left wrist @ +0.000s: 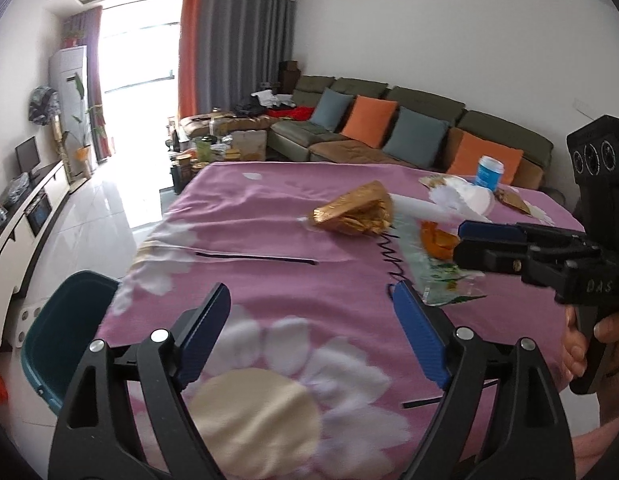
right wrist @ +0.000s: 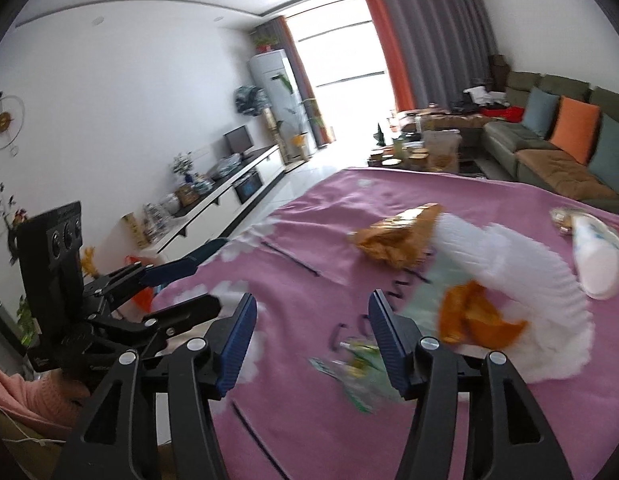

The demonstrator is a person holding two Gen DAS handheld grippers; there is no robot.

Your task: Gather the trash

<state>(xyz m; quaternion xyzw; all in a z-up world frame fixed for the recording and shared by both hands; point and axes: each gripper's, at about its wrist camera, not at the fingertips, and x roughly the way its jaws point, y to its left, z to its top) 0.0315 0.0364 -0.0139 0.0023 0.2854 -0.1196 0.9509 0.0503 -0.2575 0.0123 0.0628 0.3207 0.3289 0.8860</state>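
Trash lies on a table under a pink flowered cloth [left wrist: 269,216]: a crumpled gold wrapper [left wrist: 355,210] [right wrist: 393,236], orange peel [left wrist: 435,240] [right wrist: 473,314], white pleated paper [right wrist: 521,280], a clear green-printed wrapper [left wrist: 441,276] [right wrist: 361,372] and thin black sticks [left wrist: 253,258]. My left gripper [left wrist: 309,292] [right wrist: 219,272] hovers open over the near cloth, nothing between its pads. My right gripper [right wrist: 312,298] [left wrist: 461,242] is open too, just left of the peel and above the clear wrapper, holding nothing.
A teal bin [left wrist: 65,328] stands on the floor off the table's left edge. A blue-and-white cup [left wrist: 487,172] sits at the far right of the table; it lies tipped on its side [right wrist: 597,252]. Beyond are a sofa [left wrist: 389,128] and a cluttered coffee table [left wrist: 213,152].
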